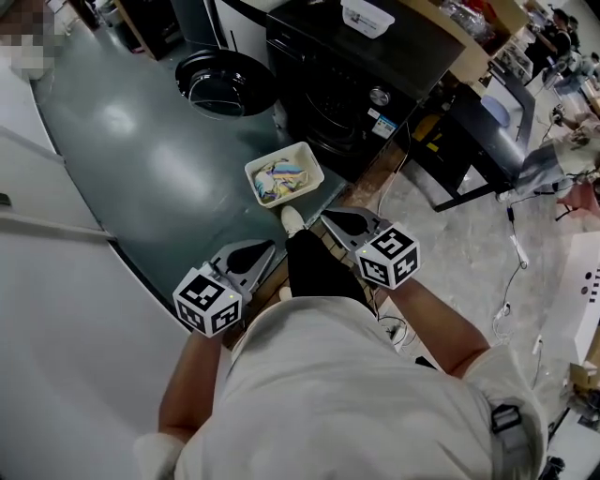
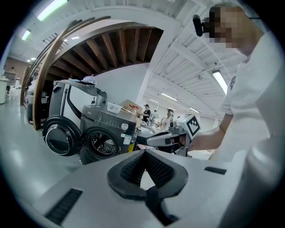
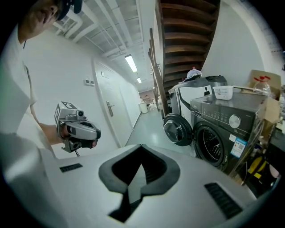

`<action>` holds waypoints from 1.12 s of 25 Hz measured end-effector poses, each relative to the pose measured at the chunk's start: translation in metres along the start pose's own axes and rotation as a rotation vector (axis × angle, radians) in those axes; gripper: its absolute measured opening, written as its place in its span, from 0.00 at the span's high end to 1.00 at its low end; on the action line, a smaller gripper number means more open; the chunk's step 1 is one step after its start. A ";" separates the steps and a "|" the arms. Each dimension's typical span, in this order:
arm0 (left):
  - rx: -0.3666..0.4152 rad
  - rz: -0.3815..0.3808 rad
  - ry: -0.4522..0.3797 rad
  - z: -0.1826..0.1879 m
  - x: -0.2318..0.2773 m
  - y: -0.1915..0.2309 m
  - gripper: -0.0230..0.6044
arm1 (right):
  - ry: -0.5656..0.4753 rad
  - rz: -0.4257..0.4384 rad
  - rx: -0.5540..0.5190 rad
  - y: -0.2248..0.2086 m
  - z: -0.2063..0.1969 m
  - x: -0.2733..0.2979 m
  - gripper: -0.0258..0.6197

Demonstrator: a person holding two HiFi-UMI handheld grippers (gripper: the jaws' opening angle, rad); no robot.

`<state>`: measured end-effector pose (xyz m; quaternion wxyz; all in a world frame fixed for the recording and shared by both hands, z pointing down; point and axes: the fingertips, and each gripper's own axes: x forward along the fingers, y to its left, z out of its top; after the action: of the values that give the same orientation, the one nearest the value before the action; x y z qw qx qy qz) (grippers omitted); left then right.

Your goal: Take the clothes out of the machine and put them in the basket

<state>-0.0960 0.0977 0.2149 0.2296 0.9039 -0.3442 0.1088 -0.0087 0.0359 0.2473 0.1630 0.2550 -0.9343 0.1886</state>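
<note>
The black washing machine stands at the top of the head view with its round door swung open to the left. On the floor in front of it sits a white basket holding colourful clothes. My left gripper and right gripper are held close to my body, well short of the basket, both shut and empty. The left gripper view shows the shut jaws, the machine and the right gripper. The right gripper view shows its shut jaws, the machine and the left gripper.
A white tub rests on top of the machine. A black table and floor cables lie to the right. A white wall with a door runs along the left. My white shoe is just behind the basket.
</note>
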 end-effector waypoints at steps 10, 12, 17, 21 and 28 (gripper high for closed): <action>0.012 0.014 -0.026 0.003 -0.011 -0.006 0.97 | -0.040 0.032 -0.037 0.022 0.013 -0.009 0.95; 0.013 0.014 -0.022 0.002 -0.011 -0.009 0.97 | -0.042 0.037 -0.039 0.026 0.013 -0.011 0.95; 0.023 0.020 -0.024 0.004 -0.013 -0.011 0.97 | -0.053 0.045 -0.041 0.030 0.016 -0.013 0.95; 0.030 0.021 -0.032 0.006 -0.011 -0.011 0.97 | -0.059 0.049 -0.049 0.030 0.018 -0.013 0.95; 0.019 0.037 -0.033 0.003 -0.016 -0.007 0.97 | -0.064 0.056 -0.056 0.033 0.020 -0.011 0.95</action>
<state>-0.1026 0.1100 0.2036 0.2133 0.9012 -0.3635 0.1011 -0.0222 0.0582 0.2164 0.1347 0.2300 -0.9507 0.1587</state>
